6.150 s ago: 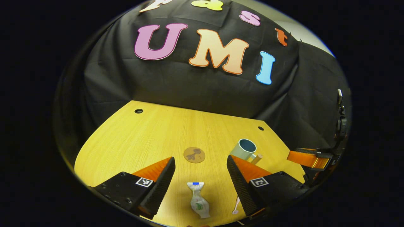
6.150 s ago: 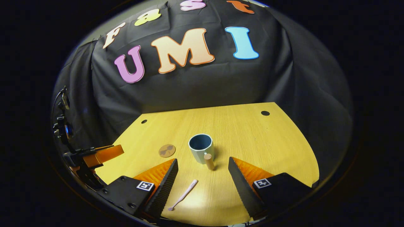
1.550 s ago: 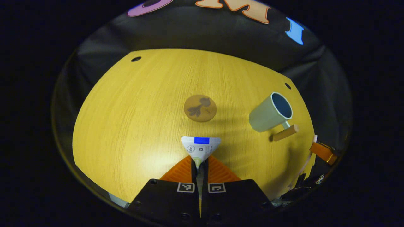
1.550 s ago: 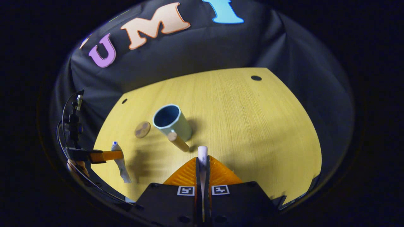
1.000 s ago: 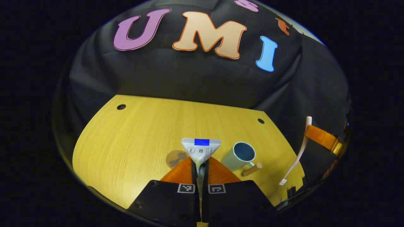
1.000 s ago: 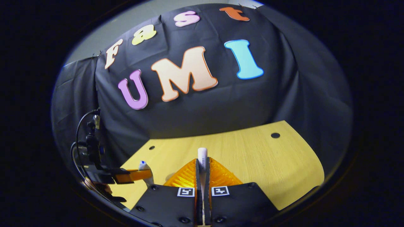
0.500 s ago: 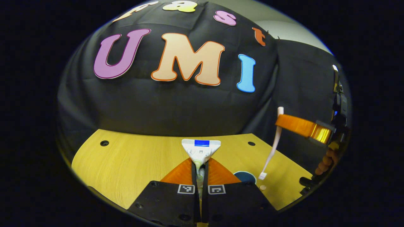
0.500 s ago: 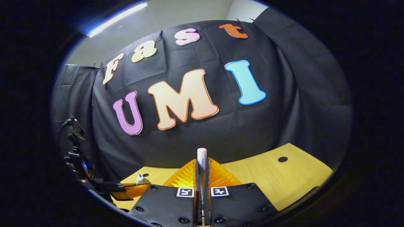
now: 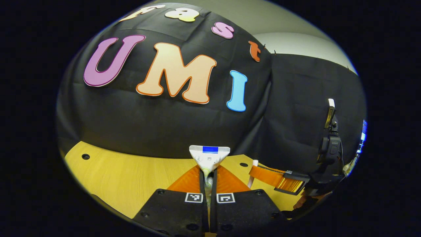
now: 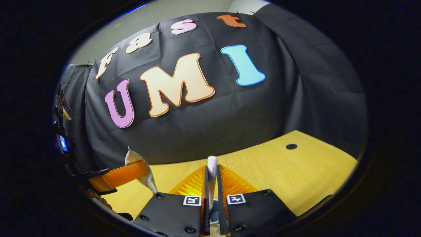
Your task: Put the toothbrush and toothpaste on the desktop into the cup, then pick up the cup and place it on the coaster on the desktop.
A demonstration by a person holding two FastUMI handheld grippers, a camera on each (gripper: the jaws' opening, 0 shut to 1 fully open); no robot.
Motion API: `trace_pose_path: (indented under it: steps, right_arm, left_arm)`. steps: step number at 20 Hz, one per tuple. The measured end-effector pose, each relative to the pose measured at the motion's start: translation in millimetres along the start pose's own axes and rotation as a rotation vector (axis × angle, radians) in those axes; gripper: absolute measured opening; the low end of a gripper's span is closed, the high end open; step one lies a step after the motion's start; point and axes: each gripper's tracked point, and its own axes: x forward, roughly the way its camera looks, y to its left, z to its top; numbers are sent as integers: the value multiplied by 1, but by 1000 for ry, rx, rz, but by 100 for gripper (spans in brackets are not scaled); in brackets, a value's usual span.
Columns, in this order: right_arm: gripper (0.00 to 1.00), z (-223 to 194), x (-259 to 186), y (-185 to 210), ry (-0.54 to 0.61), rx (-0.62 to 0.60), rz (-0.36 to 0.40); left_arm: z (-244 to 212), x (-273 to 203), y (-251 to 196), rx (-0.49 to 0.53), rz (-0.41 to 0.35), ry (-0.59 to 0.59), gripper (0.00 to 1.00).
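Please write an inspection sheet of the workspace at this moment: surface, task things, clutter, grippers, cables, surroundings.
Surface: wooden desktop, with round holes near its far edge.
Job's things: toothpaste held upright in the left gripper; toothbrush held upright in the right gripper; a sliver of the cup below the toothbrush.
Clutter: nothing seen.
Grippers: left gripper shut on toothpaste; right gripper shut on toothbrush.
Cables: nothing seen.
Surroundings: black cloth wall behind the desktop.
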Motion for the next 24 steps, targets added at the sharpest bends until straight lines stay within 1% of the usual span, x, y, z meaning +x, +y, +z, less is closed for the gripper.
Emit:
trace_pose_path:
  steps: [1, 2, 5, 6, 11, 13, 14, 16, 17, 18, 20, 22, 23, 24]
  right_arm:
    - [22, 3, -4, -4, -7, 15, -13]
    - [21, 9, -7, -10, -24, 20, -25]
    - [100, 18, -24, -37, -44, -6, -97]
    - [97, 23, -31, -47, -46, -20, -120]
    - [97, 27, -63, -89, -41, -40, -219]
    - [97, 28, -74, -97, -39, -29, -233]
    - [97, 28, -78, -99, -41, -23, -236]
    - [97, 28, -83, -101, -43, -21, -241]
    - [97, 28, -84, -102, -43, -26, -244]
    - [97, 25, -84, -102, -37, -32, -247]
    - [97, 21, -85, -100, -19, -38, -240]
    - [97, 17, -85, -98, -1, -42, -235]
    - [97, 16, -85, -96, 6, -45, -231]
    - [96, 16, -85, -94, 12, -49, -225]
  left_arm:
    - [1, 3, -4, -1, -9, -4, 1]
    - [3, 5, -8, -2, -22, -13, 0]
    - [3, 16, -24, 0, -66, -31, 1]
    - [-1, 19, -31, 3, -83, -25, 0]
    - [-38, 35, -56, 22, -149, 24, 0]
    - [-54, 36, -62, 56, -164, 57, 1]
    - [-63, 38, -63, 74, -170, 68, 2]
    - [-75, 37, -68, 92, -192, 94, 4]
    - [-84, 34, -68, 102, -194, 123, 7]
    - [-83, 31, -68, 107, -196, 115, 11]
    - [-75, 28, -68, 105, -194, 98, 23]
    - [-64, 22, -66, 109, -184, 69, 62]
    - [-57, 20, -62, 113, -166, 58, 82]
    - [-50, 18, -58, 112, -152, 47, 91]
